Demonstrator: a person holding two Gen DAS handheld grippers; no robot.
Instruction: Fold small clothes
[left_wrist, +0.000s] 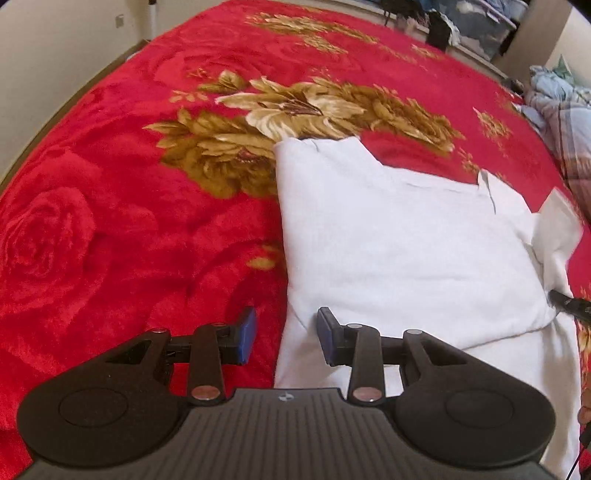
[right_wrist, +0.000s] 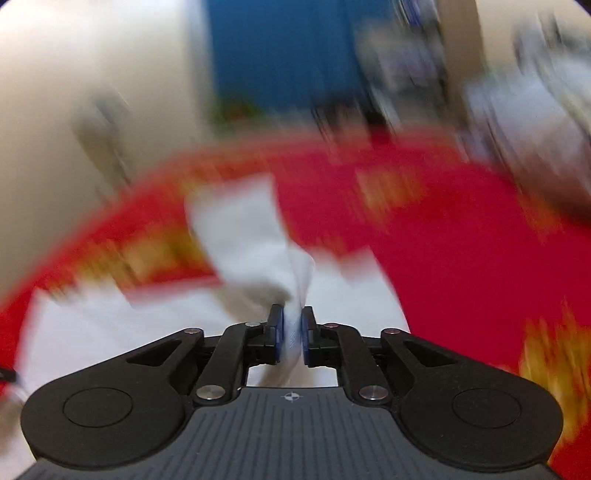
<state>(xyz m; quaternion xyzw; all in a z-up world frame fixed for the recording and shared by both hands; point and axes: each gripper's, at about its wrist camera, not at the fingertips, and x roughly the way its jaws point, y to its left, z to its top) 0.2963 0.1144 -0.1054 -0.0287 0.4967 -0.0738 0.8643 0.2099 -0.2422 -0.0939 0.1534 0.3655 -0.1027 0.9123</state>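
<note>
1. A bed with a red floral blanket (left_wrist: 110, 221) fills both views; loose bedding (left_wrist: 554, 103) is heaped at its far right edge.
2. The white garment (left_wrist: 388, 240) lies flat toward the bed's near edge, partly folded.
3. The left gripper (left_wrist: 286, 336) hangs released, straddling the garment's left edge, pads not pressing.
4. The right gripper (right_wrist: 291, 334) is clenched on a bunched fold of the cloth at the right side; its sleeve (right_wrist: 236, 221) trails beyond.
5. Nothing blocks the fold.

red blanket (left_wrist: 110, 221) lies open to the left of the white garment (left_wrist: 388, 251), bedding pile (left_wrist: 561, 110) crowds the bed's far right edge, dark clutter (left_wrist: 443, 26) lines the far side.
</note>
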